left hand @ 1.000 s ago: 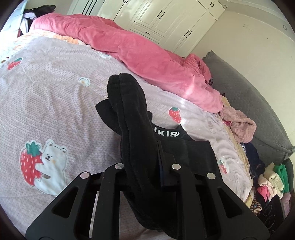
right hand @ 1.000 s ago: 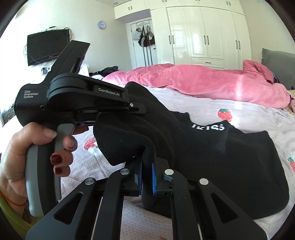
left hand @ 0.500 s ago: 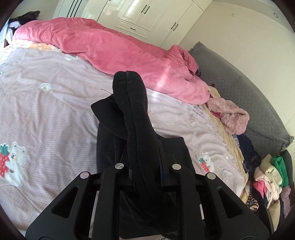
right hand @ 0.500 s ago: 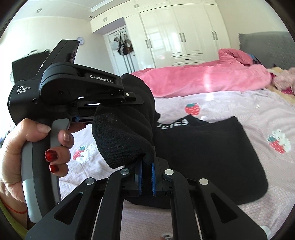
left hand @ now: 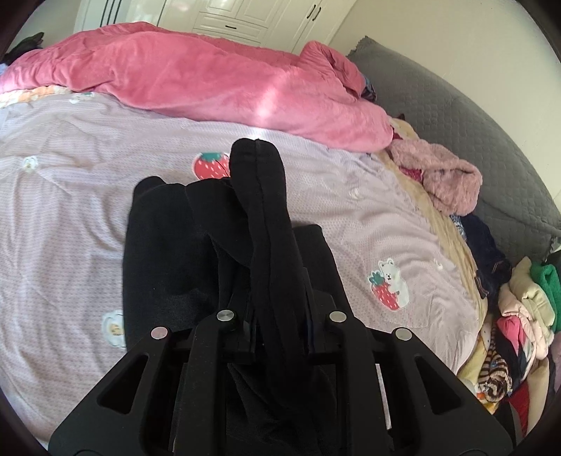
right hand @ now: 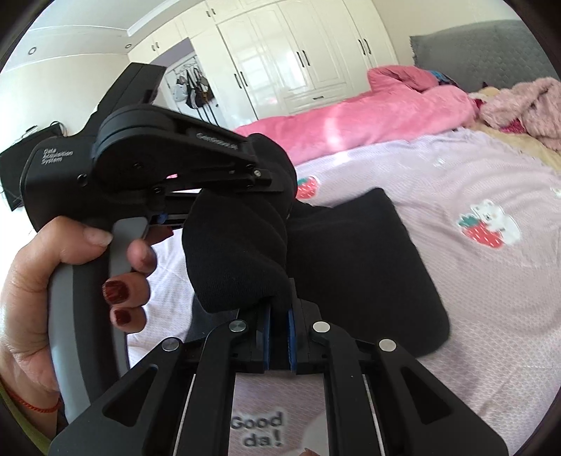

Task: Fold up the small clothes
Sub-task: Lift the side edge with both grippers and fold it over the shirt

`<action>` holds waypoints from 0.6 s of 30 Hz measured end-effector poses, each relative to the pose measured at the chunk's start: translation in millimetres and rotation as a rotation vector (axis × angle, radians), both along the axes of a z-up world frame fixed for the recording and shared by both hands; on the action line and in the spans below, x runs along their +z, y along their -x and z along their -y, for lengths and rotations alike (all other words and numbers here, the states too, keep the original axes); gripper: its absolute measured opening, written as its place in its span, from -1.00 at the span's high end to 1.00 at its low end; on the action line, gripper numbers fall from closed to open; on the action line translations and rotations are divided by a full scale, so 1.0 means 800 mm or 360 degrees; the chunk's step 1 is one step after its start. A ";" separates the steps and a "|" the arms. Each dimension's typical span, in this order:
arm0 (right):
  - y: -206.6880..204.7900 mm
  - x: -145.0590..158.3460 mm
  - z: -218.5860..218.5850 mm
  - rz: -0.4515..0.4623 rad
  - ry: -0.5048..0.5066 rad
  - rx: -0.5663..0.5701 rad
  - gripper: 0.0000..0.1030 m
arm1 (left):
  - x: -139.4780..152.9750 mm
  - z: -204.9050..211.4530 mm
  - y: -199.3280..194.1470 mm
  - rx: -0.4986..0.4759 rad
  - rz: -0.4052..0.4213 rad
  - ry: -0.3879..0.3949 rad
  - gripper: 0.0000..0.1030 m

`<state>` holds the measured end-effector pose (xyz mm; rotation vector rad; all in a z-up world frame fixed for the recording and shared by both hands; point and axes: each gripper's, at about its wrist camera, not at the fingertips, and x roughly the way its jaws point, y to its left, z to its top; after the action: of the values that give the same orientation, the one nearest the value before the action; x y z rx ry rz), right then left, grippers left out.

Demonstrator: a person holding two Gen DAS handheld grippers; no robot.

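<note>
Black garment (right hand: 350, 252) between both clamped grippers, above lilac bedsheet (left hand: 70, 175)

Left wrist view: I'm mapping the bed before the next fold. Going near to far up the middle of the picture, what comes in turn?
left gripper → black garment → strawberry print on the lilac sheet → pink duvet → white wardrobe.

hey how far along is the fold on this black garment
Partly done: the black garment already lies doubled on the lilac bedsheet. In hand: the left gripper and right gripper each pinch a raised bunch of it. Left: laying that down flat. The clothes pile waits.
</note>
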<state>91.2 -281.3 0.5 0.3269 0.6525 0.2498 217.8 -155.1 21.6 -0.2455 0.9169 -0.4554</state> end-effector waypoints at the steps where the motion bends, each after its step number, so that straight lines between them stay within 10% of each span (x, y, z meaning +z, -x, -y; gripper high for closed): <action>1: -0.001 -0.004 0.004 -0.0024 -0.0007 -0.0012 0.87 | -0.006 0.008 -0.002 -0.0005 -0.0014 -0.0015 0.72; 3: -0.005 -0.013 0.011 -0.0080 -0.0040 -0.0028 0.87 | -0.015 0.019 -0.007 -0.0012 -0.0047 -0.0019 0.65; 6: -0.009 -0.028 0.023 -0.0176 -0.0139 -0.0063 0.84 | -0.021 0.029 -0.010 -0.0043 -0.0098 0.0081 -0.31; 18: 0.009 -0.033 0.051 -0.0245 -0.0273 -0.0172 0.30 | -0.002 -0.073 0.033 0.0216 0.0094 -0.0061 -0.39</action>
<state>84.0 -321.9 -26.0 0.5483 0.7640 0.1782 191.4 -96.4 20.1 -0.2565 0.8444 -0.3179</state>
